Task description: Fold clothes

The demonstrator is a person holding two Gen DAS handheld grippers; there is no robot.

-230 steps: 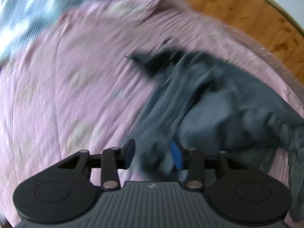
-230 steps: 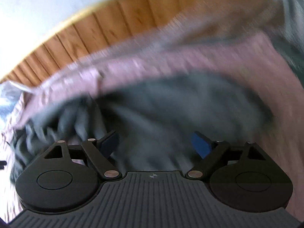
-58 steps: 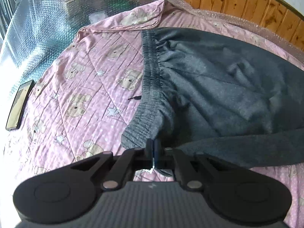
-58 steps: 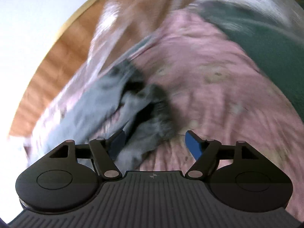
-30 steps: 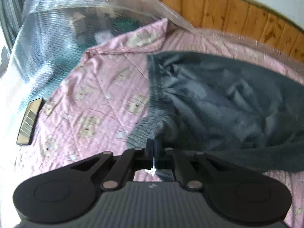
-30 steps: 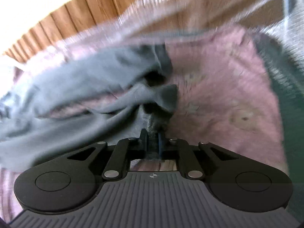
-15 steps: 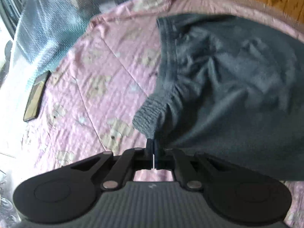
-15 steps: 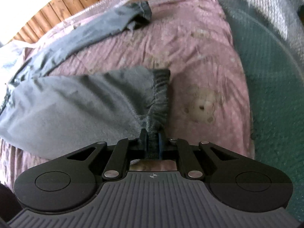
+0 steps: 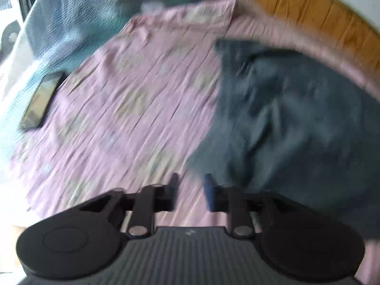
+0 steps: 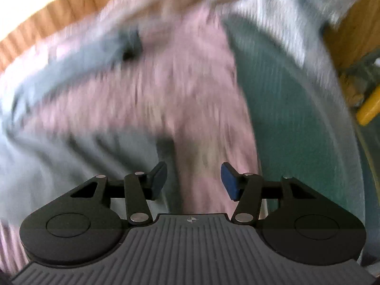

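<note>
Both tongs, left (image 9: 190,185) & right (image 10: 193,178), let go of dark grey sweatpants (image 9: 296,123); jaws opening, apparently empty, lower centre over pink quilted bedspread (image 9: 133,109).

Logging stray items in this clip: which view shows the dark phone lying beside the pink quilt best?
The left wrist view: the phone lies at the left edge of the pink quilt, whole in frame though motion-blurred. The right wrist view does not show it, only quilt, grey trousers and teal cover.
</note>
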